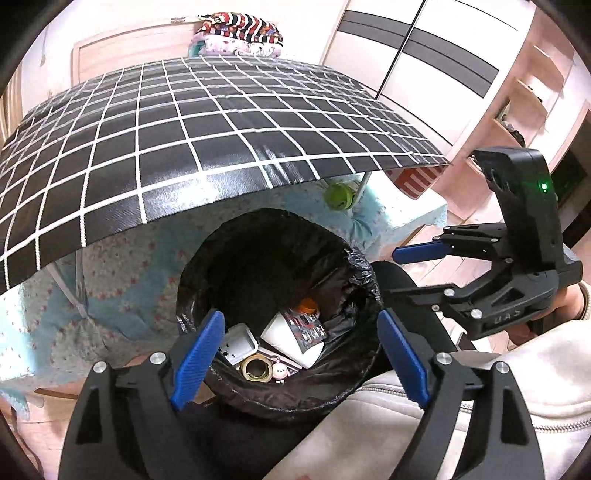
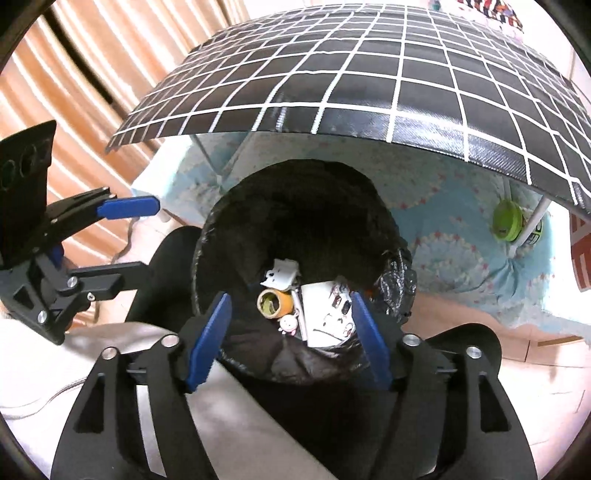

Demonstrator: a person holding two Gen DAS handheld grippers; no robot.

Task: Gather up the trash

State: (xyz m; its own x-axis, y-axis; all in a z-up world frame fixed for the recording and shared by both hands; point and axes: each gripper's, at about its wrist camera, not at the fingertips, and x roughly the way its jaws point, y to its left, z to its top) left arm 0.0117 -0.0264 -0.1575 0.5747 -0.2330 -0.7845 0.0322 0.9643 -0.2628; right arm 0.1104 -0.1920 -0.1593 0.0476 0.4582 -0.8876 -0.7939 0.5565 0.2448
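Both hand-held grippers, left (image 1: 299, 358) and right (image 2: 290, 343), released and empty above the bin (image 1: 362, 273), placed for dropping. Trash in bin bottom: one tape roll (image 1: 255, 368), one cup (image 1: 291, 338), one white case (image 1: 240, 345), one pink figurine (image 1: 279, 372). Checked surface (image 1: 166, 122) apparently bare.

Ahead of you stands a table draped in a black cloth with a white grid (image 1: 177, 122), striped folded fabrics (image 1: 240, 31) stacked at its far end, a round green container (image 2: 506, 220) beneath it on pale blue patterned bedding (image 2: 454, 221).
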